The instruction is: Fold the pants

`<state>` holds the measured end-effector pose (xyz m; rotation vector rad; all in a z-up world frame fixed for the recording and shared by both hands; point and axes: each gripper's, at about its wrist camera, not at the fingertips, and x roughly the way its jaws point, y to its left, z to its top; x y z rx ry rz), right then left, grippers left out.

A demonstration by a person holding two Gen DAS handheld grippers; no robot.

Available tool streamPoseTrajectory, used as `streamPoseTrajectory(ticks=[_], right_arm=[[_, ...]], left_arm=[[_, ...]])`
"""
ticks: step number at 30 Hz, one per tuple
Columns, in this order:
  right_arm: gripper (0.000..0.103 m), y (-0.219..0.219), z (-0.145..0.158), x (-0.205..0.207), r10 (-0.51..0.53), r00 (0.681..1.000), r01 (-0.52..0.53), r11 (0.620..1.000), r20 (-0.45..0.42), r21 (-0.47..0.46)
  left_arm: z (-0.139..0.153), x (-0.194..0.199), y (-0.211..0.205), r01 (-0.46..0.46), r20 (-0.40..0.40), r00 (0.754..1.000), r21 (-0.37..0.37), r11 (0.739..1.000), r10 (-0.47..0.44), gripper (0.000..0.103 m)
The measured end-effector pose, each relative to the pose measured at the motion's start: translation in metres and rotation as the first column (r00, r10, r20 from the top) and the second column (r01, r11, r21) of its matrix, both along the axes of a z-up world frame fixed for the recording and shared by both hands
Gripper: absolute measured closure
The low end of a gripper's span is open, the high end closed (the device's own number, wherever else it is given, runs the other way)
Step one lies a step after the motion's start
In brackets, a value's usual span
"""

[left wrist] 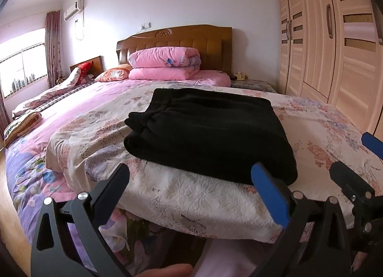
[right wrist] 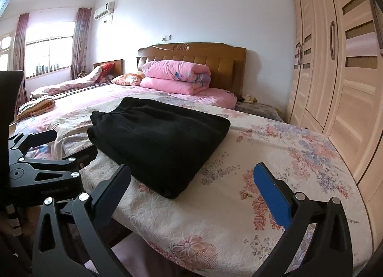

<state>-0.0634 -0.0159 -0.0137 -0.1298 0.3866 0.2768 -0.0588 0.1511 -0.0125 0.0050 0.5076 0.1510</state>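
While both claws (left wrist: 189, 181) (right wrist: 191, 178) gape empty, the folded black pants (left wrist: 210, 133) lie waistband leftward across the quilt (right wrist: 275, 147).

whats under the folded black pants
The folded black fleece pants lie on a cream floral quilted bedspread; what sits directly beneath them is covered.

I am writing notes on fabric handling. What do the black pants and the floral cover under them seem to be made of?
The black pants look like thick fleece or a similar knit: matte, slightly fuzzy, with soft rounded fold edges. The exact fibre cannot be told. The floral cover looks like a quilted or embossed woven fabric, probably cotton or a blend: its cream areas show a raised pattern, and the print is matte.
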Motion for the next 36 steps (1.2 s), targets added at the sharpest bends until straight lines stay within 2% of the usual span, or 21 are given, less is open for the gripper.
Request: streamPoseTrajectory(ticks=[36], right_arm=[[0.004,0.0021,-0.0041,-0.0008,0.003,1.000,-0.003,1.000,-0.015,0.005]], left_arm=[[0.0034,-0.0029,-0.0005,0.002,0.027,1.000,0.018,1.000,-0.002,0.001]])
